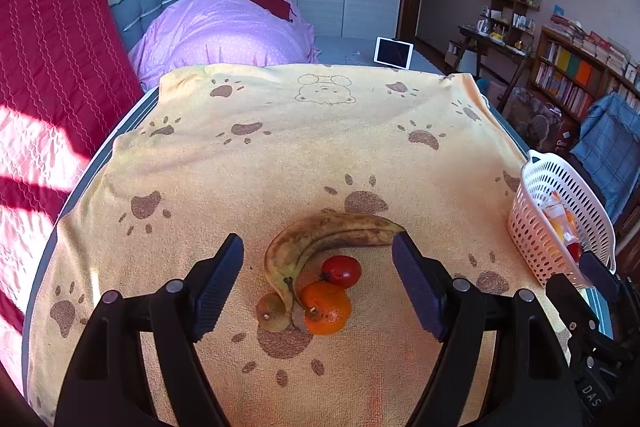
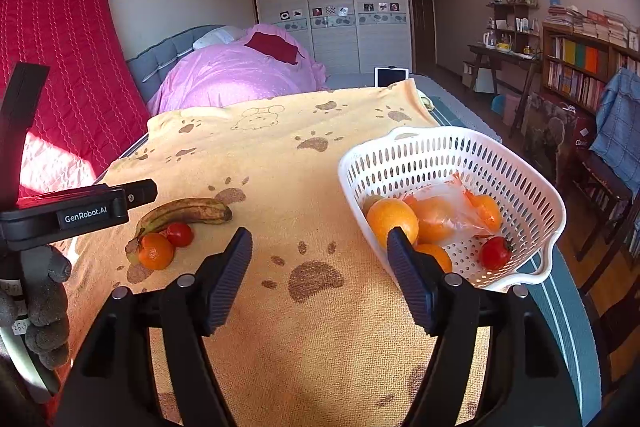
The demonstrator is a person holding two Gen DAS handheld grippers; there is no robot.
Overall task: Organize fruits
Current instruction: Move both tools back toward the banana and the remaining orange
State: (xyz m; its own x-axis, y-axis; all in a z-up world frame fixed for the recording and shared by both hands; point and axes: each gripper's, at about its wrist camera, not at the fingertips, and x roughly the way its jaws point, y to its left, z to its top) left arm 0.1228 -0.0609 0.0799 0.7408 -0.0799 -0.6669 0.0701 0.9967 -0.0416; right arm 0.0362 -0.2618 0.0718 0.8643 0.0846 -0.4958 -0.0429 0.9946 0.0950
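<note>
The left gripper (image 1: 318, 255), jaws spread and empty, frames the loose pile on the yellow paw-print towel (image 1: 280, 155): spotted brown banana (image 1: 320, 233), orange tangerine (image 1: 327, 307), red tomato (image 1: 341, 270). These likely await sorting. The right gripper (image 2: 320, 247), also spread and empty, hangs beside the white perforated plastic basket (image 2: 524, 187), already holding fruit.

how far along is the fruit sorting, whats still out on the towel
Partly done. The white basket already holds oranges and a tomato. Nothing is in hand: the left hand-held gripper is open above the banana, and the right hand-held gripper is empty. Banana, orange, tomato and a small brownish fruit remain on the towel.
</note>
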